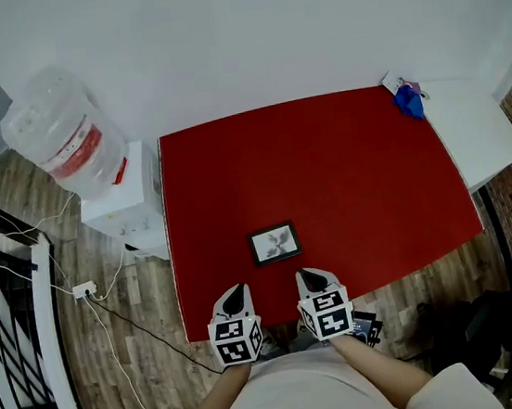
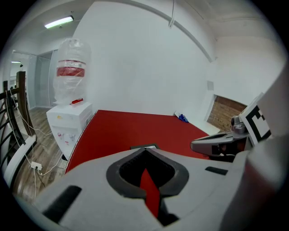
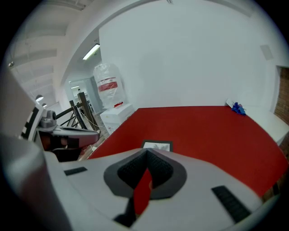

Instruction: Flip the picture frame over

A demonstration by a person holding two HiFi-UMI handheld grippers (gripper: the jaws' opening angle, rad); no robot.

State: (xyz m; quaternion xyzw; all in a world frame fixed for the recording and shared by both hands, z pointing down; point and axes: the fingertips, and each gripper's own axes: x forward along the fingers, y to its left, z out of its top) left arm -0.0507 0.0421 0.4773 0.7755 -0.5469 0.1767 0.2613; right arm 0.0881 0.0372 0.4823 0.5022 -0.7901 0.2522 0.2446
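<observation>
A small black picture frame (image 1: 274,242) lies flat on the red table (image 1: 326,171), picture side up, near the front edge. Both grippers hover side by side just in front of it, above the table's near edge. My left gripper (image 1: 233,296) is shut with nothing in it; in its own view the frame (image 2: 144,147) peeks just beyond the closed tips (image 2: 145,150). My right gripper (image 1: 312,279) is shut and empty too, and the frame (image 3: 157,145) shows just past its tips (image 3: 146,152). Neither gripper touches the frame.
A water dispenser (image 1: 116,208) with a large bottle (image 1: 64,135) stands left of the table. A blue item (image 1: 410,101) lies at the table's far right corner, beside a white surface (image 1: 475,128). Cables (image 1: 111,311) run over the wooden floor.
</observation>
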